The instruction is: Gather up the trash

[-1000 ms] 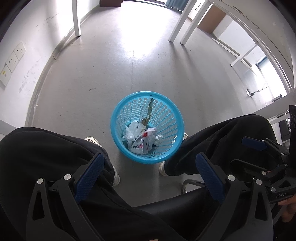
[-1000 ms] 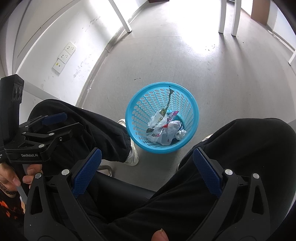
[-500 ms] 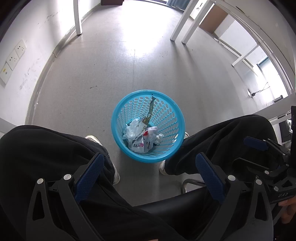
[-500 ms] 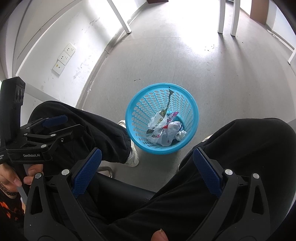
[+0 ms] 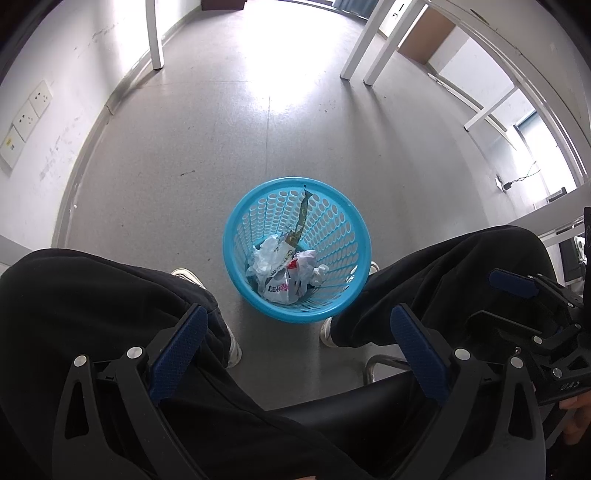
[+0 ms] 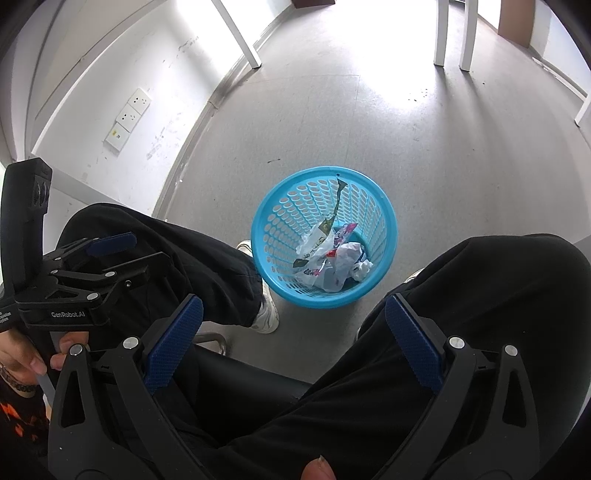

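A round blue plastic basket (image 5: 236, 225) (image 6: 264, 206) stands on the grey floor between a seated person's knees. Inside it lies crumpled trash (image 5: 280, 273) (image 6: 332, 262): white wrappers, a printed packet and a long dark strip leaning on the wall. My left gripper (image 5: 299, 314) hangs above the person's lap, open, with nothing between its blue pads (image 5: 177, 354). My right gripper (image 6: 293, 302) is held beside it, also open and empty. Each gripper shows from the side in the other's view: the right gripper body (image 5: 535, 317) and the left gripper body (image 6: 92, 266).
The person's legs in black trousers (image 5: 92, 302) (image 6: 498, 295) flank the basket, with white shoes (image 6: 266, 314) beside it and a black chair seat (image 5: 351, 406) below. White table legs (image 5: 354, 51) (image 6: 240, 33) stand farther off; a white wall with sockets (image 6: 127, 114) is on the left.
Both views have barely shifted. The basket and its trash lie as before, and both grippers stay open.
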Motion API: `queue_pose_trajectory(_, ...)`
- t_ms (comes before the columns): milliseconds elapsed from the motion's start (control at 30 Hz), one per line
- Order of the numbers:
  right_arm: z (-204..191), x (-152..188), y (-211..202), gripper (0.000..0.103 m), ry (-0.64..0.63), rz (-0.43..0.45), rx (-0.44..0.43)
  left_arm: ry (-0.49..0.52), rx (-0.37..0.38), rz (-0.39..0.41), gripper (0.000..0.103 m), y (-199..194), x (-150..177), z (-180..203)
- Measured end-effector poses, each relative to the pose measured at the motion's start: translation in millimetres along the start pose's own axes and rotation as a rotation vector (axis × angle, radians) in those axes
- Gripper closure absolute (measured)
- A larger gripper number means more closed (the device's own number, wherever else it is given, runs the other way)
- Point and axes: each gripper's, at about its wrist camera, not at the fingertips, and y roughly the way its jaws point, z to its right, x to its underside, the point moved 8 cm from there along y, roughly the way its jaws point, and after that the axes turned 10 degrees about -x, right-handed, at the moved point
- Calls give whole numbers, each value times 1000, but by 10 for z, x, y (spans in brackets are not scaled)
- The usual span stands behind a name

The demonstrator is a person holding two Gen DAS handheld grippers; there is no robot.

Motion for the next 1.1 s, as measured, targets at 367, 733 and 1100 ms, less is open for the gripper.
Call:
queue_pose_trajectory(367,-2,0,-2,8,1,-1,-2,-2,-1,-2,6,-1,1,2)
queue_pose_trajectory(733,-22,0,-6,8,3,0,-8,0,-1,-6,6,14,28,-15)
queue_pose_trajectory(1100,-15,-2,-10,8,3,0,-8,-1,0,-26,6,44,70,-32)
